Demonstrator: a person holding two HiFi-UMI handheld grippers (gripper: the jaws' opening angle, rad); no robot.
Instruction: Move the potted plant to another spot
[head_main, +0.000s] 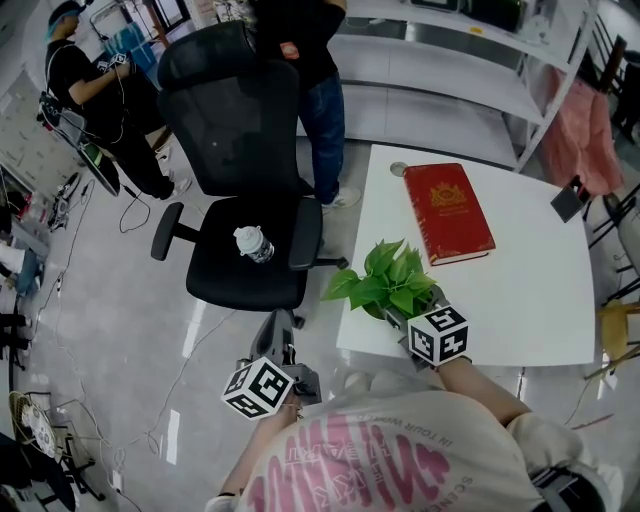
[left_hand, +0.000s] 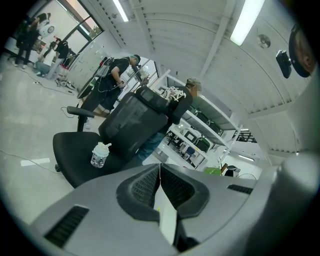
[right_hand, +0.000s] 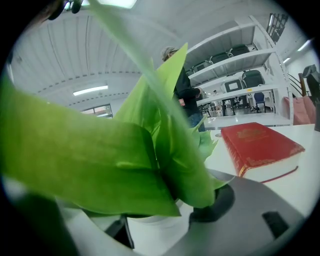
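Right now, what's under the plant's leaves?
A white pot sits under the leaves, held between the jaws of the right gripper. Whatever is inside the pot is covered by the leaves, and its base doesn't show.

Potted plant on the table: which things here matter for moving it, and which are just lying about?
In the job: potted plant, right claw closed on its pot, white table.
Lying about: red book, office chair, bottle on its seat, left claw shut and empty.
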